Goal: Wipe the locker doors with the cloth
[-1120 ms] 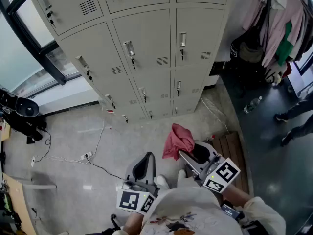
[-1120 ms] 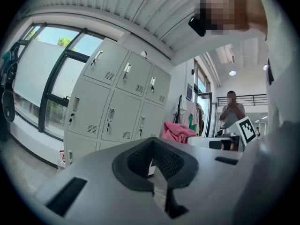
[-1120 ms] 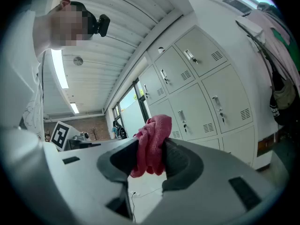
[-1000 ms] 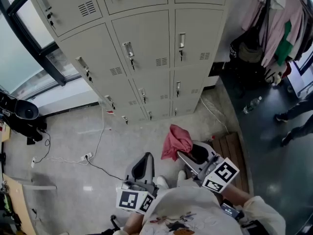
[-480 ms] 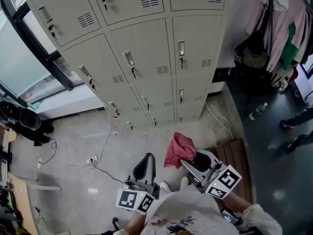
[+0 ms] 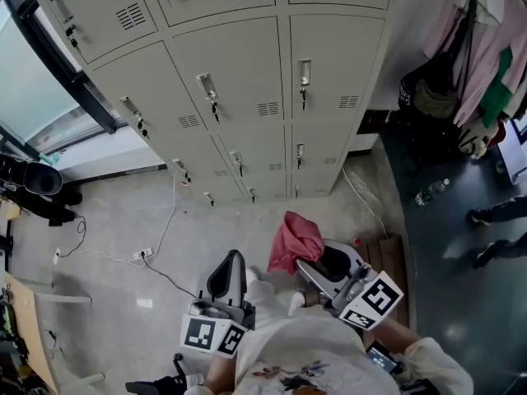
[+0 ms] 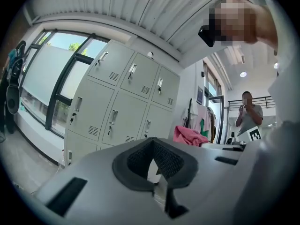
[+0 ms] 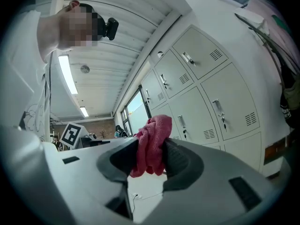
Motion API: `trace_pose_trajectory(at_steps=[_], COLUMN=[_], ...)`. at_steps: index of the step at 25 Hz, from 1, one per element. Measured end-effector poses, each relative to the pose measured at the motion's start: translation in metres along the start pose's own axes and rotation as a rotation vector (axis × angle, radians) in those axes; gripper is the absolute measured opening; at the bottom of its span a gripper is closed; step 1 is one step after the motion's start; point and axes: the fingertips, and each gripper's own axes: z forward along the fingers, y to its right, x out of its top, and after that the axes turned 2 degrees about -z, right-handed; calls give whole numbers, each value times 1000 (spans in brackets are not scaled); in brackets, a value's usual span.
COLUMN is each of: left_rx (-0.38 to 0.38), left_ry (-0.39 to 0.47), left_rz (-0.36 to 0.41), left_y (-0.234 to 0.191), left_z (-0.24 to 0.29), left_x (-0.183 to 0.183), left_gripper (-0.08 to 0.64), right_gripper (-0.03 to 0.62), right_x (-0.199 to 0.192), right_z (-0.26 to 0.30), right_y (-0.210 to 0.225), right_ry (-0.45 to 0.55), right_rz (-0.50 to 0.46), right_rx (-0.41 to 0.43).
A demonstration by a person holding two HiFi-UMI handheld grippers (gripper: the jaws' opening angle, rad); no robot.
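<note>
Pink crumpled cloth (image 8: 151, 142) sits pinched in the right tool (image 8: 150, 157), bunched forward to meet the grey metal locker doors (image 6: 247, 81); left tool (image 7: 154, 168) closed, empty, held back.

One cloth (image 6: 295, 239), two claws (image 6: 226, 271) (image 6: 318, 264), one locker bank (image 6: 247, 72)

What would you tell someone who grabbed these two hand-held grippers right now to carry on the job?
Right gripper: shut on the pink cloth, held low in front of the person.
Left gripper: shut, empty.
Lockers: ahead, doors closed; the cloth touches none of them.
Done: cloth is gripped.
Left: step in and wipe the doors.
</note>
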Motion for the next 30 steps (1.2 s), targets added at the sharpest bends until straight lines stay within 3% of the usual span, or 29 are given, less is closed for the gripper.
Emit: trace_pose_trajectory(at_steps=[6,12,22,25,30], left_rx=[-3,3,-107,-184,-226], left_ry=[5,-91,-24,-46,-16], left_rz=[1,50,23,-6,29], left_y=[-28,-101,-205,-225,-255], left_z=[41,94,174,189,209], left_x=[9,12,88,98,120], left_gripper=[2,3,3,3,3], right_gripper=[156,156,156,156,156], right_x=[2,10,45,49,68], right_z=[51,132,275,314,368], right_y=[30,59,112,118,128], right_ry=[3,5,51,53,80], right_rz=[-4,-20,-94,-135,-218], right_rx=[20,-5,-119,-132,-154])
